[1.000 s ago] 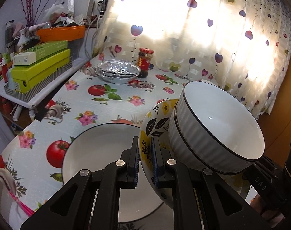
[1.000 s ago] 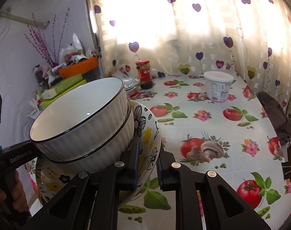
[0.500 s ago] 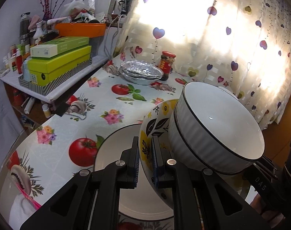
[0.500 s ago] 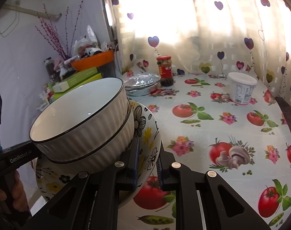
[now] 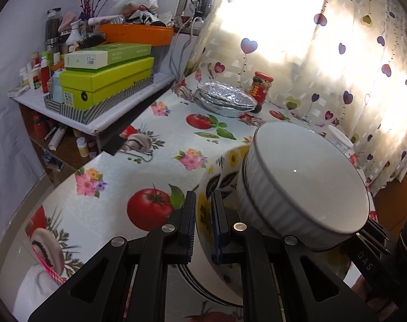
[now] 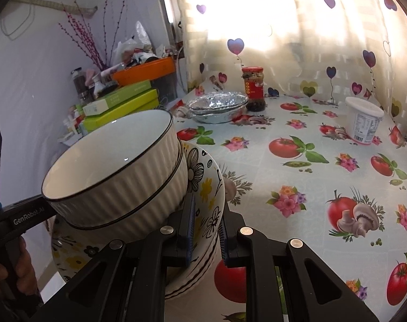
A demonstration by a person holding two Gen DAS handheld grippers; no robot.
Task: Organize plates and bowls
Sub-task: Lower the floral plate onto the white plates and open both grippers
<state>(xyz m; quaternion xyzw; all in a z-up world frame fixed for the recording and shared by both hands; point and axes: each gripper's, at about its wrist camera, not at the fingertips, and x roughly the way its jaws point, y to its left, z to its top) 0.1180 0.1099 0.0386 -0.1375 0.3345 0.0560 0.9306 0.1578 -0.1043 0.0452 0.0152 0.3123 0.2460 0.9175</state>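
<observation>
Both sets of fingers are pinched narrow on opposite rims of the flowered plate (image 6: 203, 187): left gripper (image 5: 203, 225) at its 9 o'clock edge, right gripper (image 6: 206, 230) at 3 o'clock. Two nested white bowls (image 6: 115, 171) ride on it, tilted, above the worktop (image 6: 297, 182). At 12 o'clock stand foil pans (image 6: 217, 107), a jar (image 6: 253, 88) and, toward 2 o'clock, a tub (image 6: 363, 120); nearer ground looks free.

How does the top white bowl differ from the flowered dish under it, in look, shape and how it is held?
The top white bowl is plain white with vertical ribs and a thin dark rim; the flowered dish carries black and yellow flowers. The bowl is deep with steep walls; the dish is wider and shallower. The left gripper and right gripper each clamp the dish's rim; neither pinches the bowl. Both are carried tilted, in one stack.
</observation>
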